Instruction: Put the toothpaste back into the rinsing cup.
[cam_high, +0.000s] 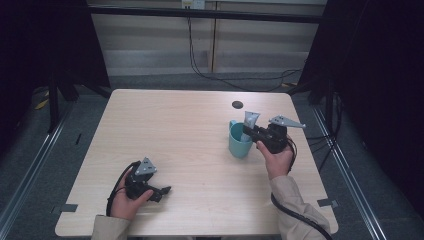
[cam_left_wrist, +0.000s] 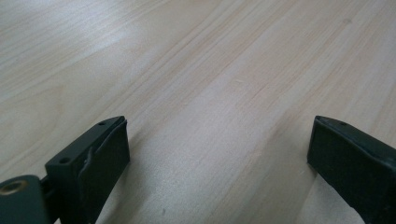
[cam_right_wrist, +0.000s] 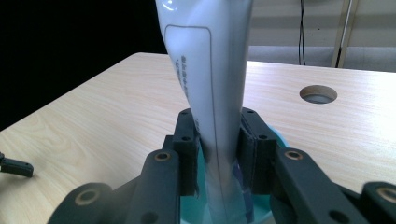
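Two grippers; right gripper (cam_right_wrist: 218, 154) clamps tube (cam_right_wrist: 212, 70) over cup (cam_high: 240, 142); left gripper (cam_left_wrist: 219, 154) apart, perhaps resting.

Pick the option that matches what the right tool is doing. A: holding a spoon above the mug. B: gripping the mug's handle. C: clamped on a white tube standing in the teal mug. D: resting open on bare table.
C: in the right gripper view the right tool has both jaws pressed against the white tube, whose lower end sits inside the teal mug.
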